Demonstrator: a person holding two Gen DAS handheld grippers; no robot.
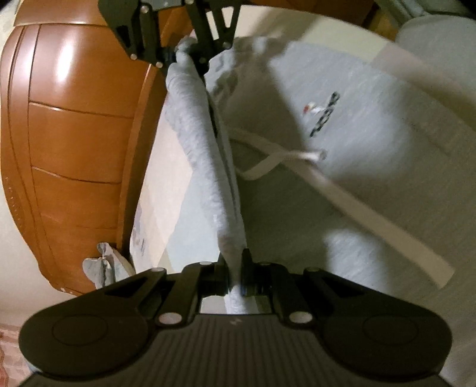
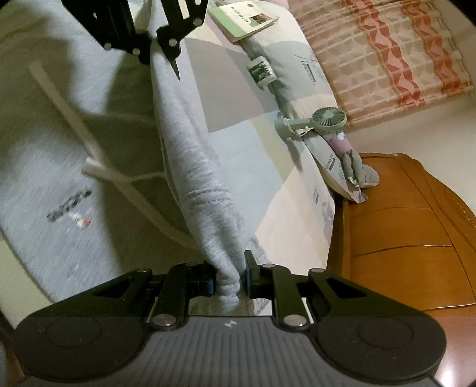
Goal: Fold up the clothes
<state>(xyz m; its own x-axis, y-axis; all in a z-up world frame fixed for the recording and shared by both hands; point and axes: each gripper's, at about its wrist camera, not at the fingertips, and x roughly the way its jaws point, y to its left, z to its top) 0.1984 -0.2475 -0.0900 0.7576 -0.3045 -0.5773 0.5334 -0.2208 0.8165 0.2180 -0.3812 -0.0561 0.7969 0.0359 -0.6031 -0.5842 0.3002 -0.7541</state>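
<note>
A bed with a pastel patchwork cover [image 2: 238, 143] fills the scene, with a glossy orange-brown wooden footboard [image 2: 401, 232] at its edge and a patterned pink and red curtain [image 2: 386, 53] beyond. On the cover lie a green booklet [image 2: 244, 18], a small white and green box [image 2: 261, 73] and a pale green handheld fan [image 2: 324, 119].

The left gripper [image 1: 236, 274] reaches forward over the bed, its fingers pressed onto a bunched edge of the light grey garment [image 1: 202, 154]. The right gripper [image 2: 227, 277] faces it from the opposite end, its fingers likewise clamped on a gathered fold of the same cloth. In each wrist view the other gripper shows at the top of the frame, gripping the far end, so the grey edge runs as a stretched, rolled band from one pair of fingertips straight ahead to the other.

The rest of the garment hangs and spreads below that band, to the right of the left gripper's fingers and to the left of the right one's. A white drawstring [image 1: 297, 160] trails across it, and a small dark printed logo [image 1: 322, 114] sits on the fabric, blurred.
</note>
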